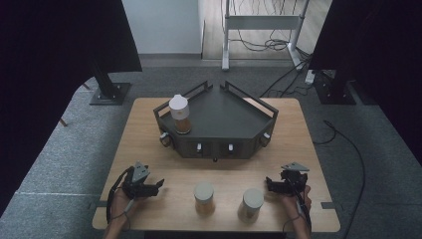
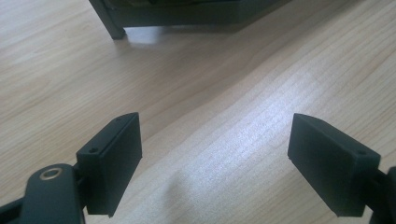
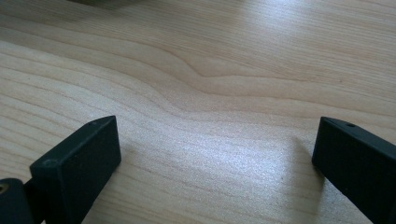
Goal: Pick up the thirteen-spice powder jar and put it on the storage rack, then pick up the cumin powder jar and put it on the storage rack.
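A dark corner-shaped rack [image 1: 226, 117] stands at the table's far middle, and a white-capped jar of amber stuff [image 1: 180, 114] rests on its left part. Two more jars sit near the front edge: one with a tan lid [image 1: 204, 197] and one with a pale lid [image 1: 251, 204]. My left gripper [image 1: 160, 184] lies low at the front left, pointing right, open with bare wood between its jaws [image 2: 215, 154]. My right gripper [image 1: 267, 183] is at the front right, pointing left toward the pale-lidded jar, open over bare wood [image 3: 215, 158].
The wooden table [image 1: 144, 149] has bare room between the rack and the front jars. The rack's foot [image 2: 114, 28] shows at the top of the left gripper view. Black stands [image 1: 107, 87] and cables [image 1: 278, 45] lie on the grey floor behind.
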`<state>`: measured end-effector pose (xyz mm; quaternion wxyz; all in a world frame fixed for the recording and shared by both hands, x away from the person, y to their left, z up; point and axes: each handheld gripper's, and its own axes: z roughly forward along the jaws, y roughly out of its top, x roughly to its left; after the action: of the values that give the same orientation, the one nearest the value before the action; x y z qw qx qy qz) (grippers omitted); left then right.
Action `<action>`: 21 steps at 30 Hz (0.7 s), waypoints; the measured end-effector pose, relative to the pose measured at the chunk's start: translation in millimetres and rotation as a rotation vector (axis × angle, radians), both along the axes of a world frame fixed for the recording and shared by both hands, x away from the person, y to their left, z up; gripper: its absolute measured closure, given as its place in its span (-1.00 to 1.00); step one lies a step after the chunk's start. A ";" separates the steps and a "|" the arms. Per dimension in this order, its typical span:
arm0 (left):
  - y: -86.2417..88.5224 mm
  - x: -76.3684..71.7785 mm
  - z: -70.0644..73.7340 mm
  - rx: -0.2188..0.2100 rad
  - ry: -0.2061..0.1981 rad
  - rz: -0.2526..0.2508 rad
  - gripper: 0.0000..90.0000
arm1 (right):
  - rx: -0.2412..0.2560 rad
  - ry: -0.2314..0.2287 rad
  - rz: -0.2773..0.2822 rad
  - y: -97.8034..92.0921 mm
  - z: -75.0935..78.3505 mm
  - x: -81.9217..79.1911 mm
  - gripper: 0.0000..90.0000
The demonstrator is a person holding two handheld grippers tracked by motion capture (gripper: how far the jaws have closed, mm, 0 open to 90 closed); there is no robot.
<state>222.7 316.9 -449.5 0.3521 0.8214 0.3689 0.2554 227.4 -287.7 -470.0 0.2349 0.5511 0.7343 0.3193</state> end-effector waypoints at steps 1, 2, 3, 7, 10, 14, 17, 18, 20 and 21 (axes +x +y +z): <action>-0.9 0.3 -0.2 0.005 0.002 -0.001 -0.61 | 0.000 0.000 0.000 0.0 0.0 0.0 -0.99; -1.7 0.7 -0.7 0.008 0.003 -0.003 -0.61 | 0.000 0.000 0.000 0.0 0.0 0.0 -0.99; -2.6 1.2 -0.6 0.015 0.008 -0.005 -0.61 | 0.000 0.000 0.000 0.0 0.0 0.0 -0.99; -5.8 3.8 -2.5 0.029 0.026 -0.013 -0.61 | 0.000 0.000 0.001 -0.1 0.0 0.0 -0.99; -8.9 5.9 -4.1 0.043 0.039 -0.016 -0.61 | 0.000 0.000 0.002 -0.1 0.0 0.0 -0.99; -11.2 7.4 -5.6 0.052 0.051 -0.013 -0.62 | 0.001 0.000 0.003 -0.3 0.0 -0.2 -0.98; -11.3 8.9 -6.4 0.056 0.059 -0.012 -0.62 | 0.003 -0.003 0.007 -1.1 -0.2 -0.9 -0.96; -10.9 9.4 -7.0 0.053 0.062 -0.011 -0.62 | 0.003 -0.004 0.007 -1.2 -0.3 -1.0 -0.95; -10.2 10.3 -7.2 0.045 0.067 -0.009 -0.62 | 0.003 -0.005 0.007 -1.4 -0.3 -1.2 -0.94; -10.4 10.2 -7.4 0.045 0.066 -0.010 -0.62 | 0.004 -0.005 0.009 -1.8 -0.3 -1.3 -0.93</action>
<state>232.9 306.5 -456.8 0.3225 0.8389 0.3702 0.2348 226.2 -289.5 -470.3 0.2344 0.5472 0.7357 0.3231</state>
